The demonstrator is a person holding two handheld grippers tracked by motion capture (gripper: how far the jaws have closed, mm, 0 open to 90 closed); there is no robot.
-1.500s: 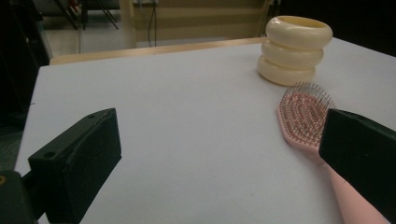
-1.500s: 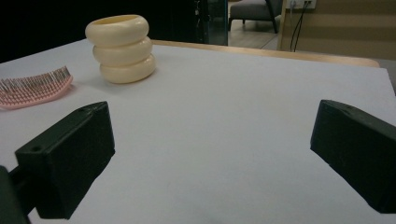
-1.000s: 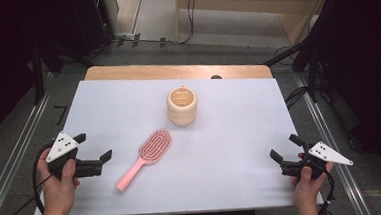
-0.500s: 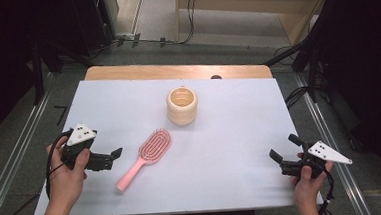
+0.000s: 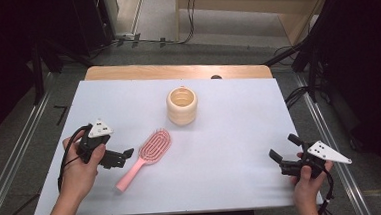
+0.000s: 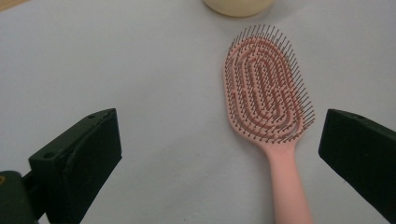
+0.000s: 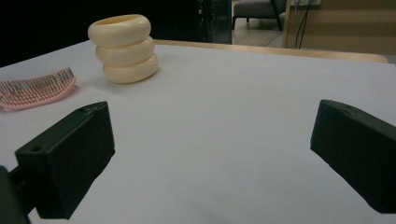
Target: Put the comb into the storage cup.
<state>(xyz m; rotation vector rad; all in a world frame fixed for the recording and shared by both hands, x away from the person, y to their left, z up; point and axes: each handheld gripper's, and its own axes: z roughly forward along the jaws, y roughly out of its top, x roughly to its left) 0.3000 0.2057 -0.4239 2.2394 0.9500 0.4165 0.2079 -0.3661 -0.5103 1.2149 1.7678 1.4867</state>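
Note:
A pink hairbrush (image 5: 148, 152) lies bristles up on the white table, its handle pointing toward the near left. My left gripper (image 5: 124, 158) is just left of the handle and open, with nothing between its jaws. In the left gripper view the hairbrush (image 6: 264, 88) lies ahead between the open left gripper (image 6: 215, 140) jaws, nearer the right one. A cream ribbed cup (image 5: 182, 105) stands upright behind the brush. My right gripper (image 5: 282, 147) rests open near the front right corner. The right gripper view looks through the open right gripper (image 7: 210, 140) at the cup (image 7: 123, 46) and the brush (image 7: 37, 88).
The white table top (image 5: 232, 175) has a wooden strip (image 5: 176, 71) along its far edge. Metal rails (image 5: 11, 163) run along both sides, and cables (image 5: 188, 17) lie on the floor beyond. Bare surface spans the middle and right of the table.
My left gripper has moved right and a little forward, up to the brush's handle. The right gripper, the brush and the cup have stayed put.

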